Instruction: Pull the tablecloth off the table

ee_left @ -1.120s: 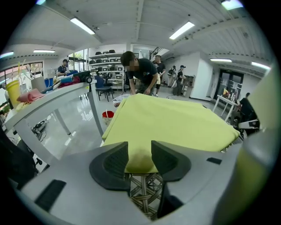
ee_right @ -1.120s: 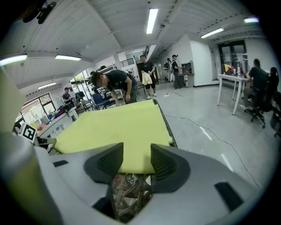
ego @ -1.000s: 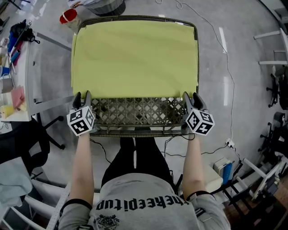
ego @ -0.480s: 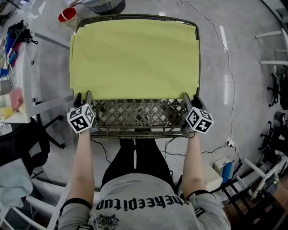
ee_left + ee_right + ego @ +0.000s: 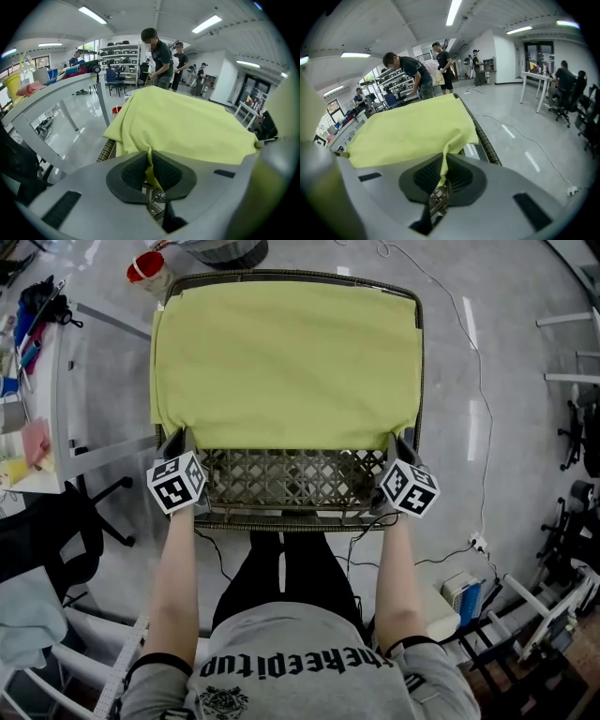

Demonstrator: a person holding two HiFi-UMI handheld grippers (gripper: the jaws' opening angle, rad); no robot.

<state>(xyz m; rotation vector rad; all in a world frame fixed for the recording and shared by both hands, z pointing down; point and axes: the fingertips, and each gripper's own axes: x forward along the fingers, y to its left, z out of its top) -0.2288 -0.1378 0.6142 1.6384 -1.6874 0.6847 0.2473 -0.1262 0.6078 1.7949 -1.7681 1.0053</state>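
A yellow-green tablecloth [image 5: 281,362] covers most of a wicker lattice table [image 5: 281,479], whose near strip lies bare. My left gripper [image 5: 180,444] has just been closing and is shut on the cloth's near left corner; in the left gripper view the cloth [image 5: 187,122] is pinched between the black pads [image 5: 133,172]. My right gripper [image 5: 401,448] has just been closing too and is shut on the near right corner; in the right gripper view a fold of the cloth [image 5: 412,129] runs down between its pads [image 5: 457,177].
A white desk [image 5: 33,409] with clutter stands at the left, and a red cup [image 5: 145,268] sits on the floor beyond the table's far left corner. Chairs [image 5: 581,427] and racks stand at the right. Several people [image 5: 159,58] stand beyond the table.
Both grippers have edged forward to the cloth's near corners and closed on them. The cloth's near edge is now gathered at each corner.
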